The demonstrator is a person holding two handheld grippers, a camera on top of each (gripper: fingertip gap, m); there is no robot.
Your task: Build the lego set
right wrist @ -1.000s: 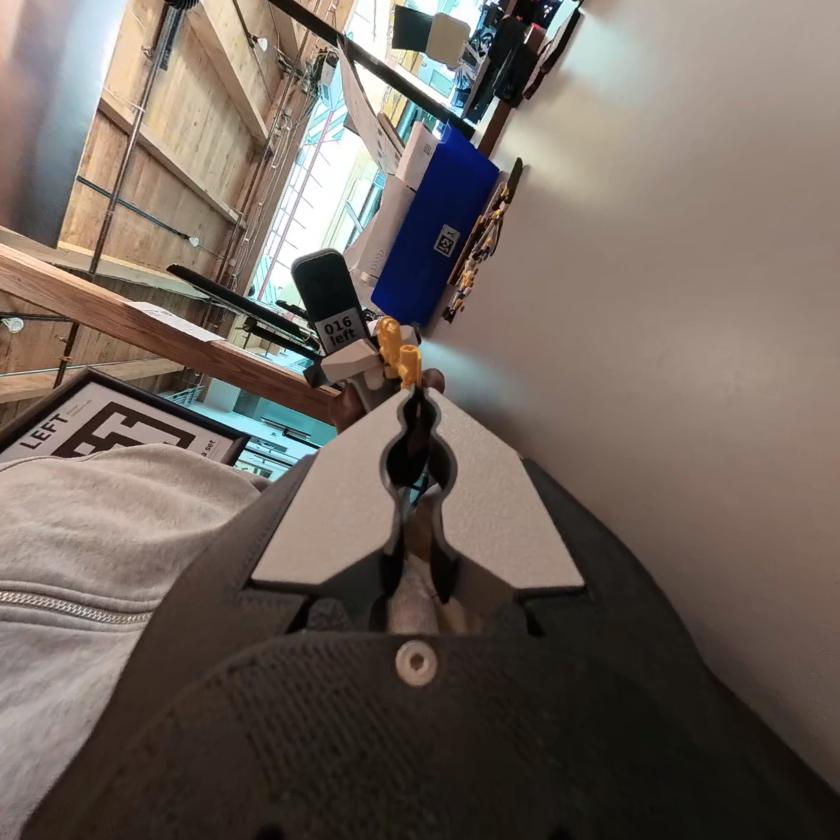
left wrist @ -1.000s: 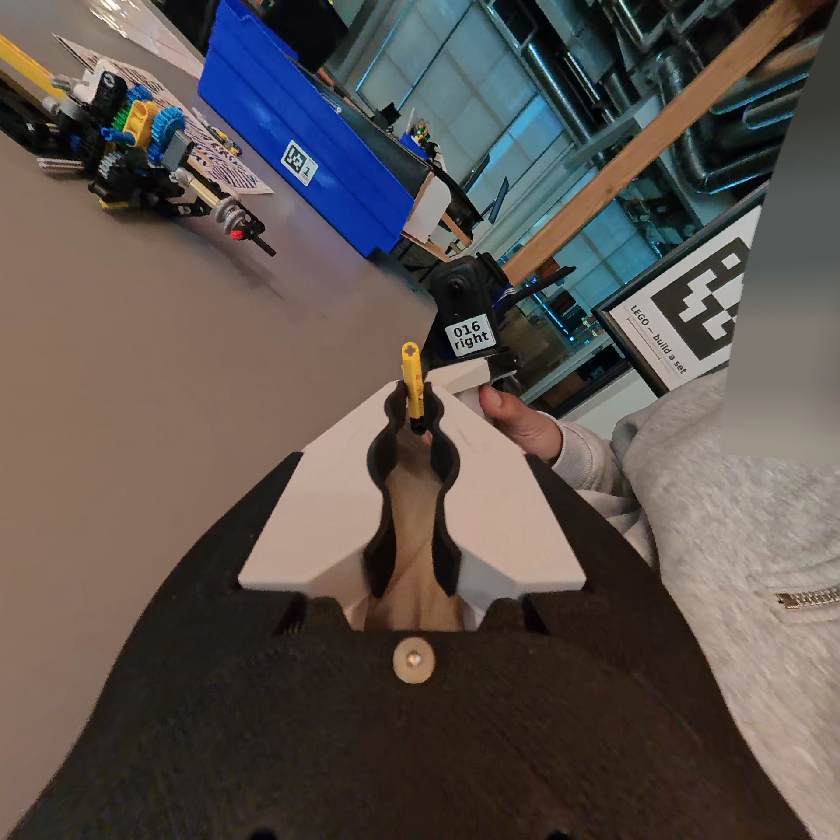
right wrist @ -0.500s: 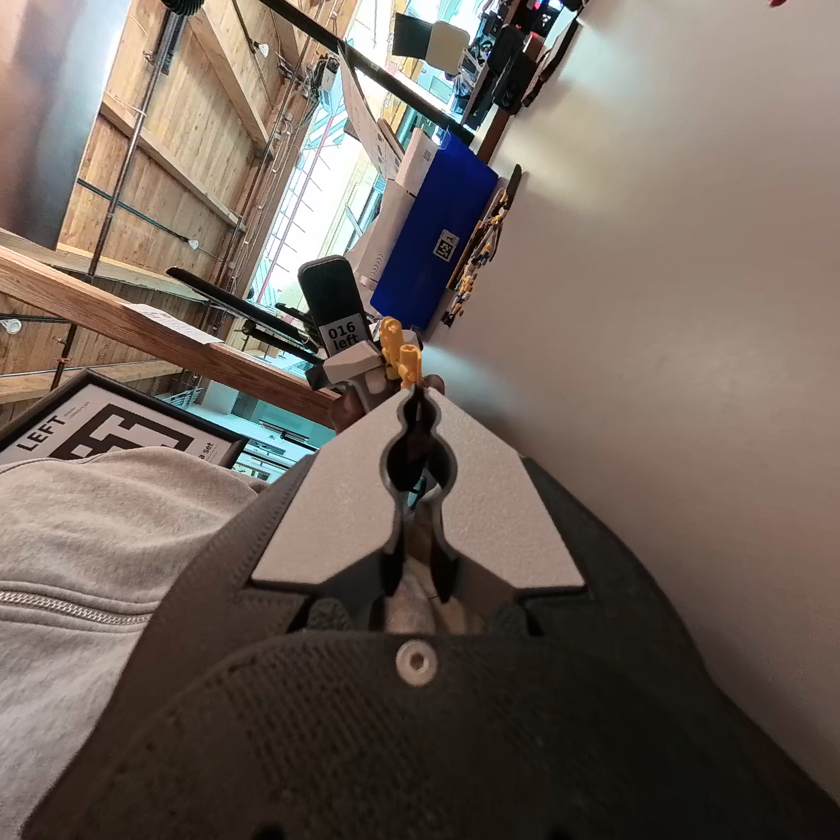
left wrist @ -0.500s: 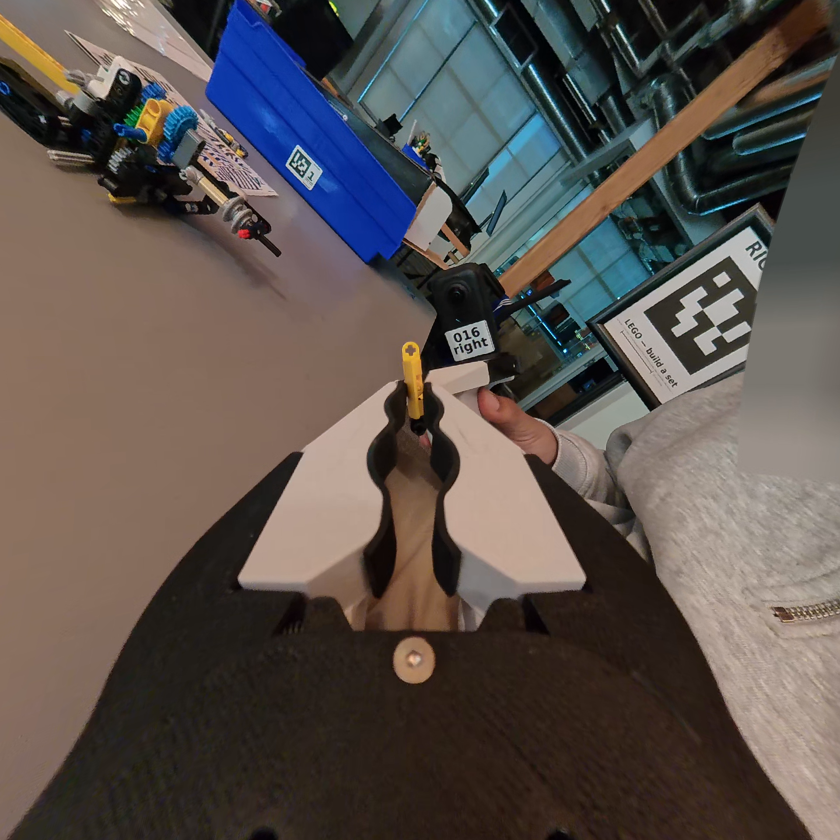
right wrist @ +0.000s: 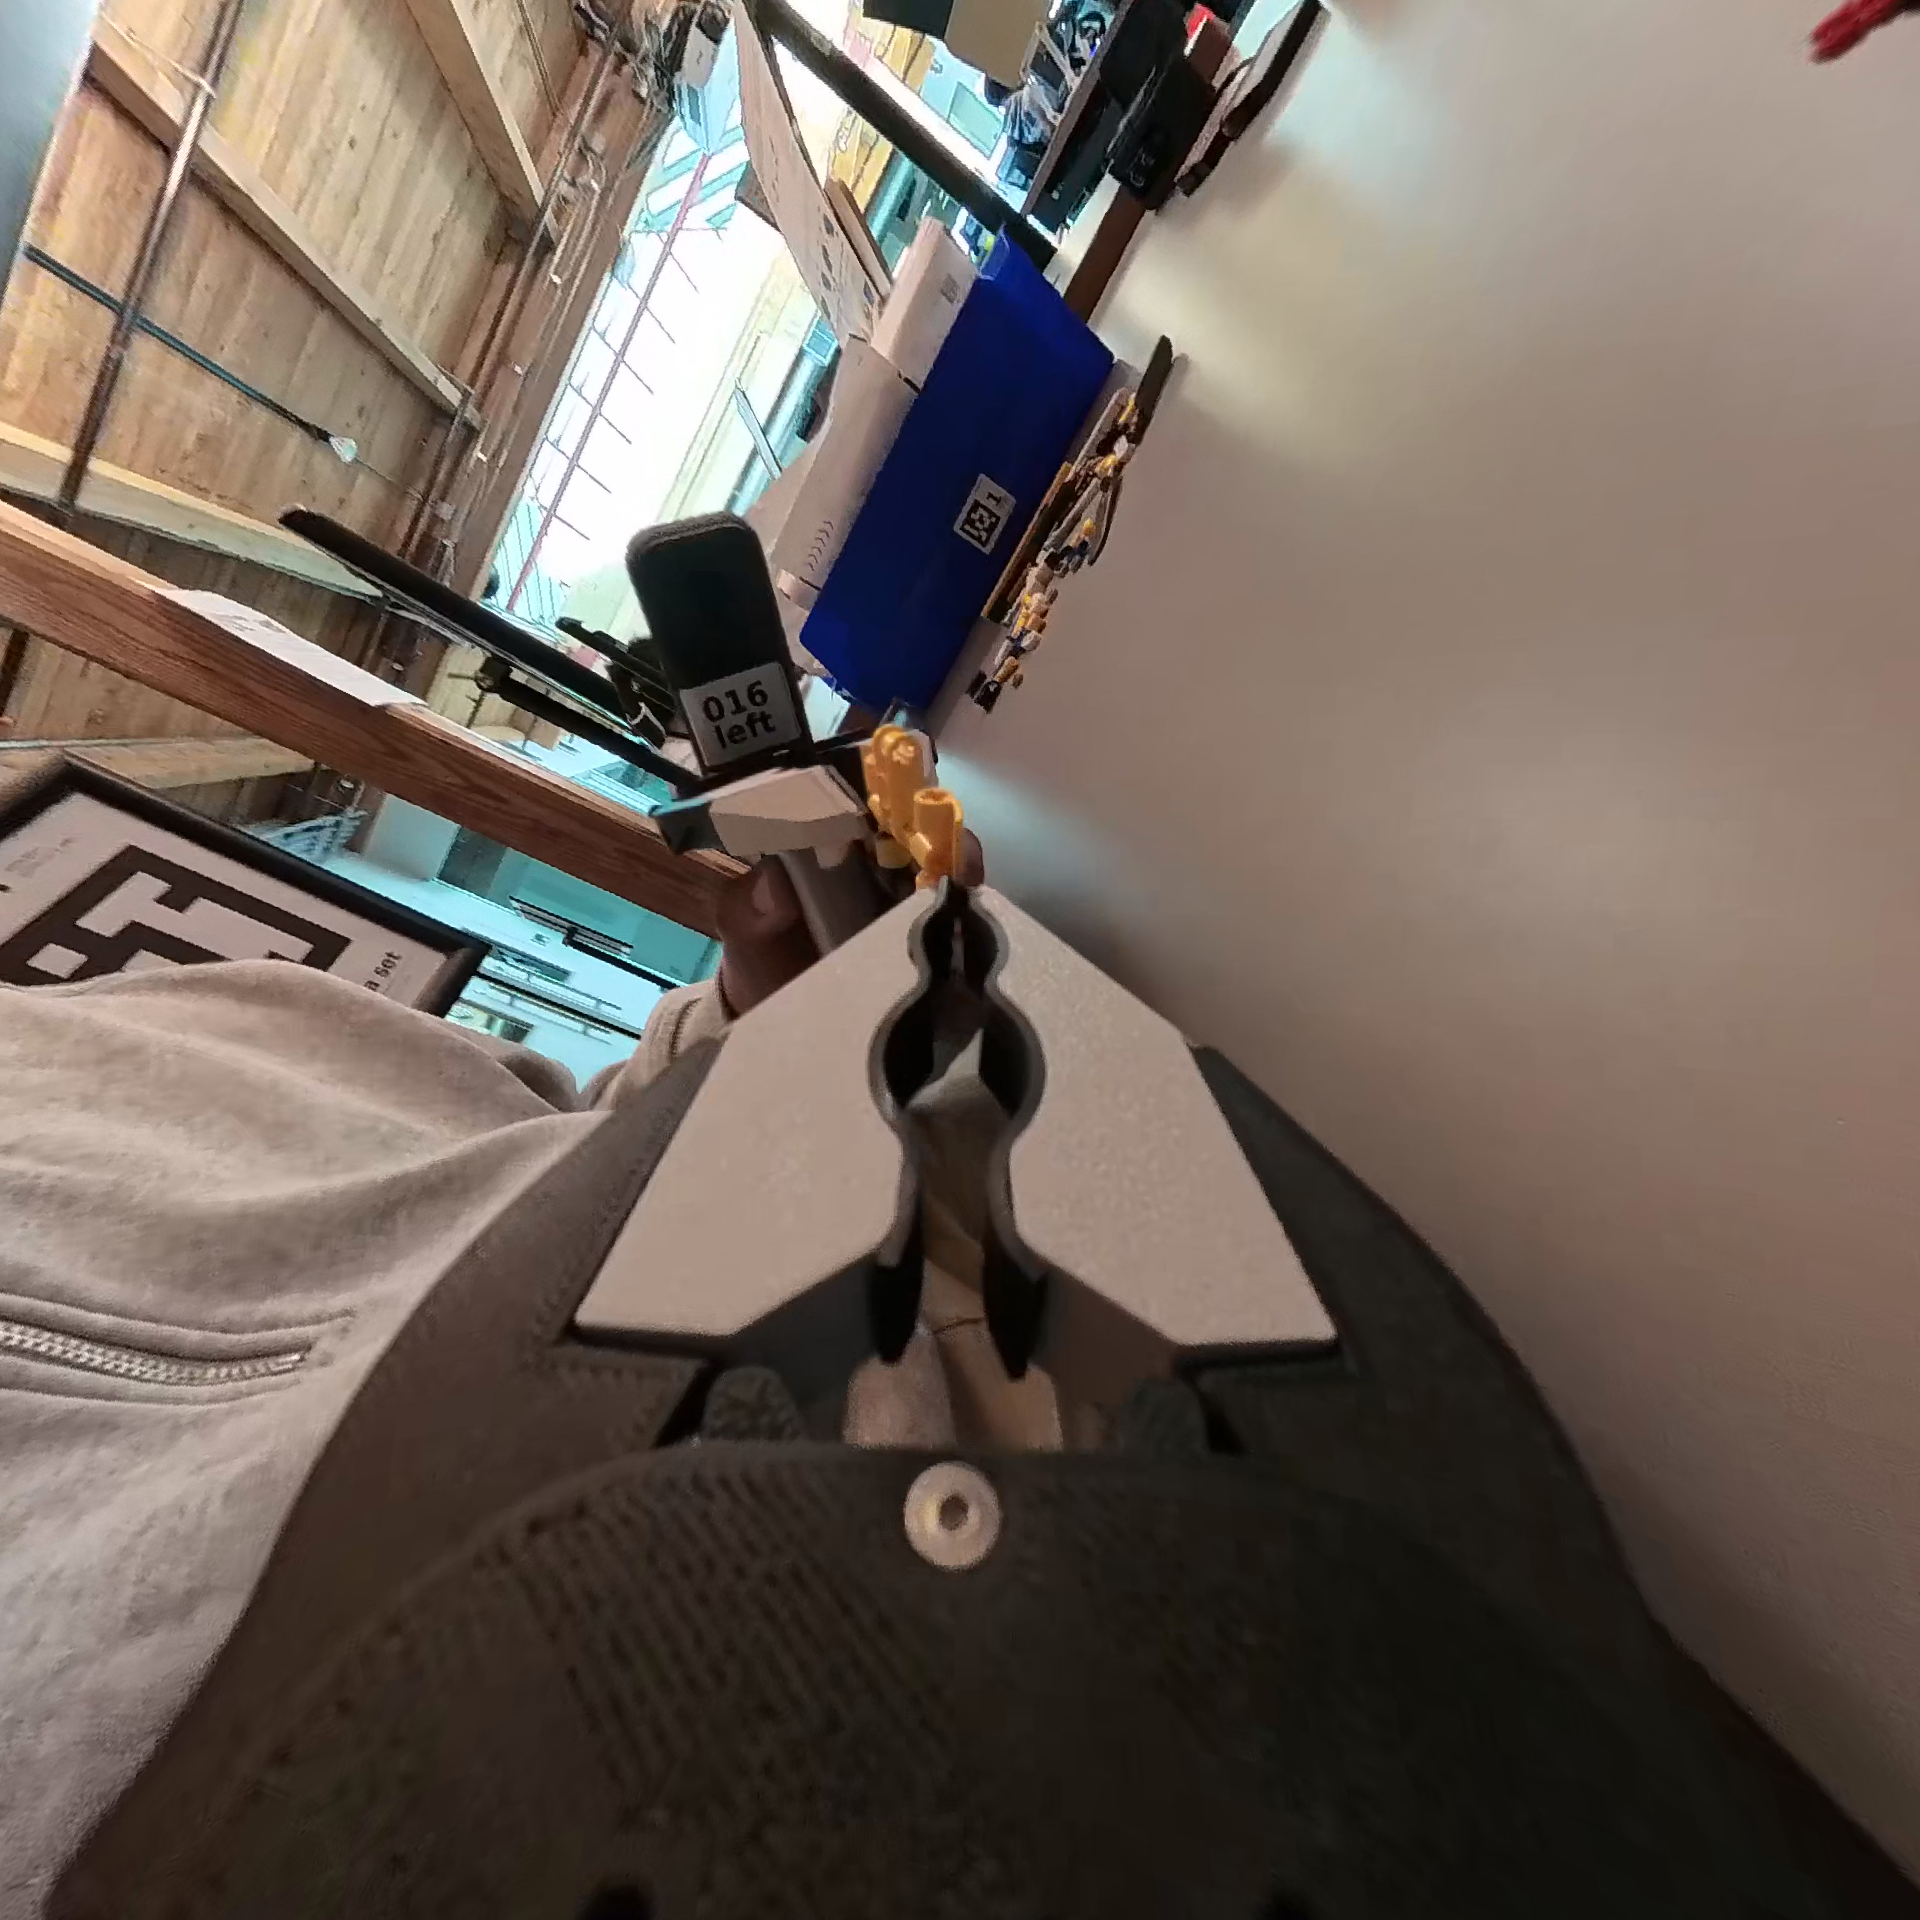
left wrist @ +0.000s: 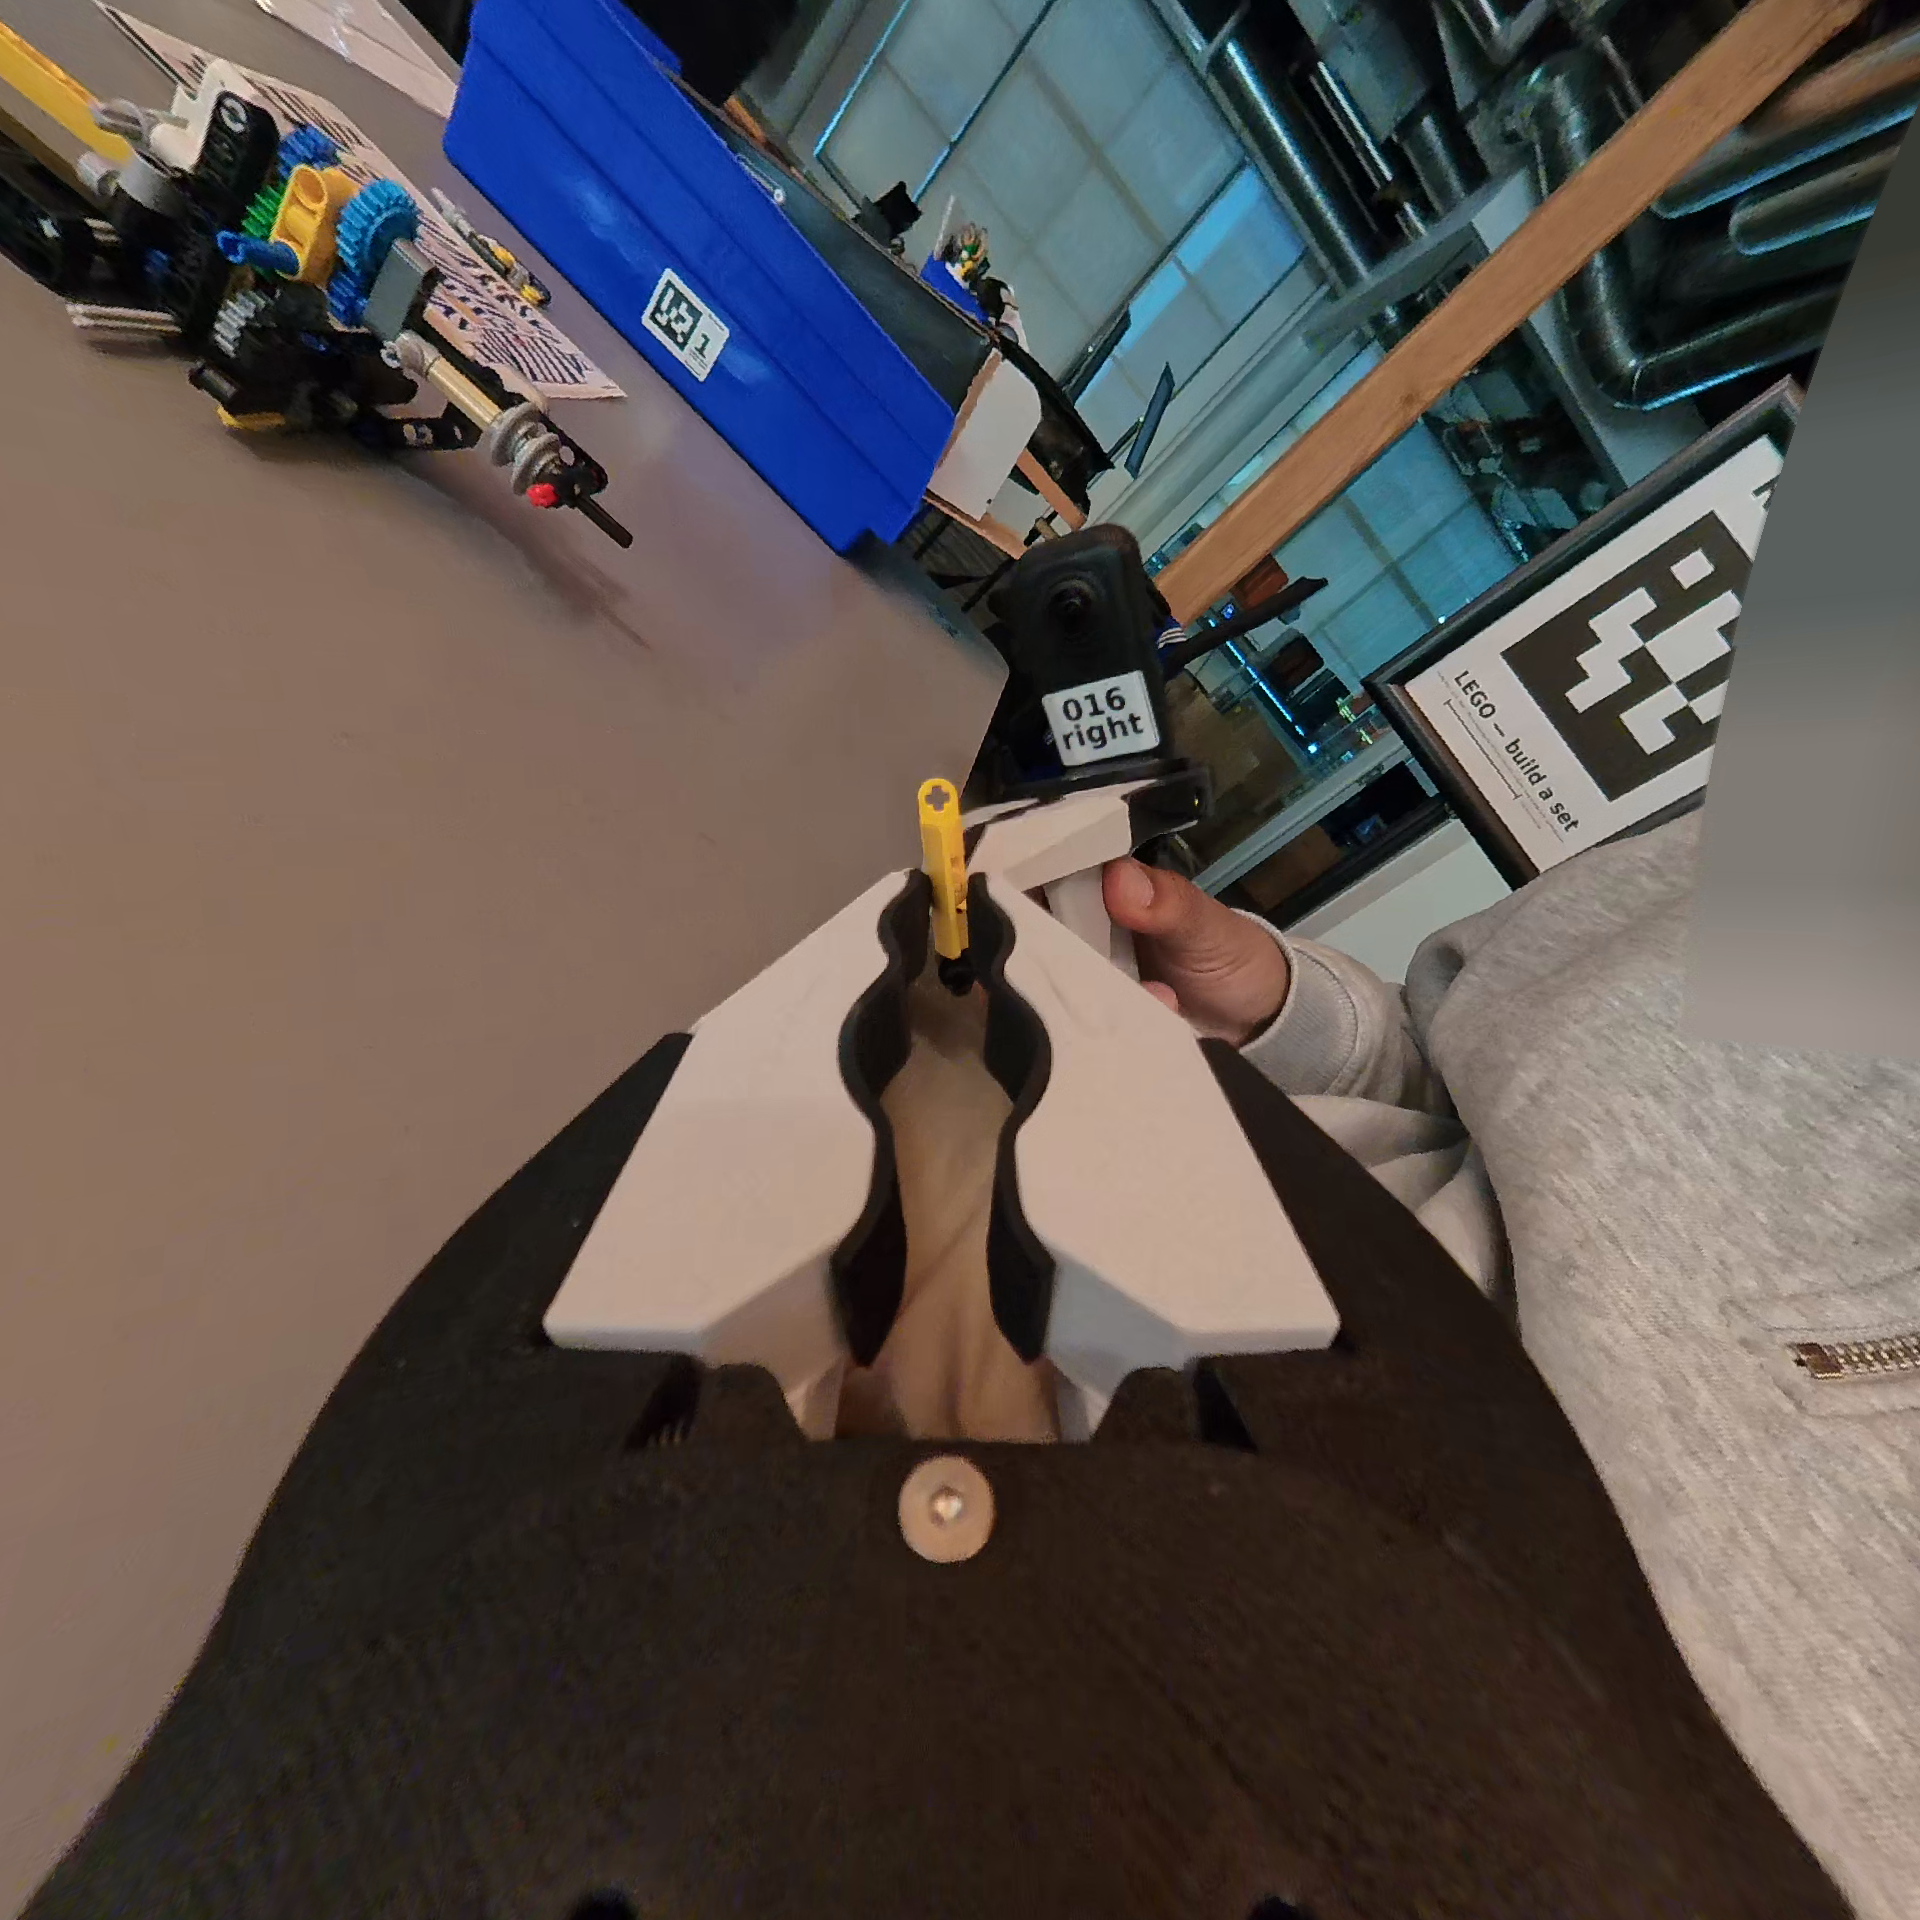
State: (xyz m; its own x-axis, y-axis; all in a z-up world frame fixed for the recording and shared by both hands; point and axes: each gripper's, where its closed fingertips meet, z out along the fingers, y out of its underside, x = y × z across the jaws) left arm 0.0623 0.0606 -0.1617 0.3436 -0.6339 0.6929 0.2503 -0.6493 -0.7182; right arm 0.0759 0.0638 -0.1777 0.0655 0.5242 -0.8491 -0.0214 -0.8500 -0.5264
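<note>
Little has moved since a second ago: both grippers stay raised above the grey table [left wrist: 312,935], tips nearly meeting. Left gripper [left wrist: 948,914] jaws pinched nearly closed on a yellow lego piece [left wrist: 941,862], standing upright out of the tips. Right gripper [right wrist: 951,909] likewise closed on a second yellow piece [right wrist: 935,836], just beside the other. Farther off, partly built lego model [left wrist: 270,301] lies on a printed sheet [left wrist: 499,322]. Beyond it, blue bin [left wrist: 707,270].
</note>
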